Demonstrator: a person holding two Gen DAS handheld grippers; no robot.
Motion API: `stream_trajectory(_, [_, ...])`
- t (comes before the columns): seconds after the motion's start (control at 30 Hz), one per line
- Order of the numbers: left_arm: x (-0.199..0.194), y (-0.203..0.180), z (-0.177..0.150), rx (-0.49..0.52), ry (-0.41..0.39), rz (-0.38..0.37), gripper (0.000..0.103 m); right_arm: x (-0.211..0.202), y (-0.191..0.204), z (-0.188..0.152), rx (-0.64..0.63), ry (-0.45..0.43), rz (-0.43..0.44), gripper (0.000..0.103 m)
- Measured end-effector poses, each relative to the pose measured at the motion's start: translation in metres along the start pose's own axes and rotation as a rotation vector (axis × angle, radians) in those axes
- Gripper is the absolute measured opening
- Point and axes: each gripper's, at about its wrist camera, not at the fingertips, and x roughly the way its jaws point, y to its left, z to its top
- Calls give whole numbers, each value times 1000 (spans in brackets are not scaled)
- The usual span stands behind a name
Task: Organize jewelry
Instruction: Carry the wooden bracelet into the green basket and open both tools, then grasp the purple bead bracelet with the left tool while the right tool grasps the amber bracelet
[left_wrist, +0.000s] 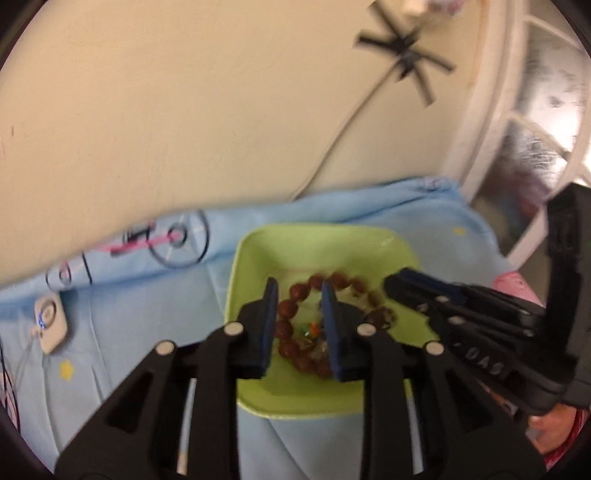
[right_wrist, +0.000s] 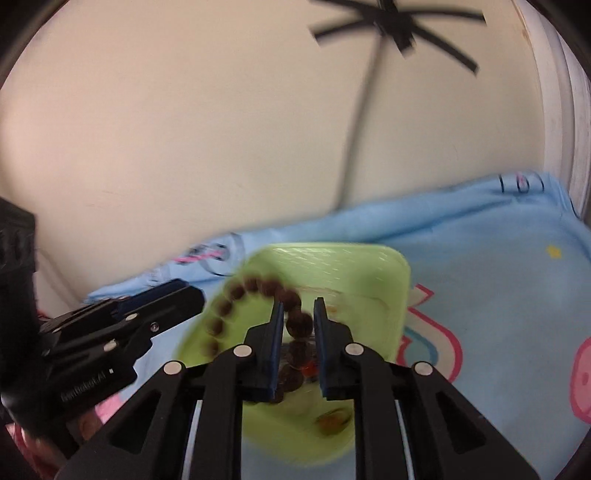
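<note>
A bracelet of brown wooden beads (left_wrist: 334, 278) hangs or lies over a lime-green square tray (left_wrist: 314, 247); I cannot tell whether it touches the tray floor. My left gripper (left_wrist: 299, 286) is over the tray with a narrow gap between its blue pads. The bracelet's left arc shows loosely in that gap and is not pinched. In the right wrist view my right gripper (right_wrist: 298, 304) has a brown bead of the bracelet (right_wrist: 300, 322) filling the slot between its pads. Small coloured pieces (right_wrist: 309, 367) and an amber item (right_wrist: 334, 421) lie in the tray (right_wrist: 369, 266).
The tray rests on a pale blue cartoon-print cloth (left_wrist: 147, 332). A small white device (left_wrist: 51, 321) lies at the left. Behind is a cream wall with a cable (left_wrist: 332, 147) taped up in black, and a white window frame (left_wrist: 491, 110) to the right.
</note>
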Motion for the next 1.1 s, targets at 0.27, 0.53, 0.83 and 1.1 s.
stream_trajectory(0.27, [-67, 15, -56, -18, -21, -114, 23, -49, -3, -63, 56, -18, 90, 0])
stream_trajectory(0.53, [-150, 86, -145, -147, 19, -92, 43, -91, 53, -132, -44, -22, 163, 3])
stream_trajectory(0.83, [-200, 138, -232, -287, 34, -26, 43, -64, 131, -192, -205, 195, 277, 3])
stream_trajectory(1.1, [-217, 116, -268, -252, 48, -131, 43, -55, 185, -201, -403, 242, 319, 3])
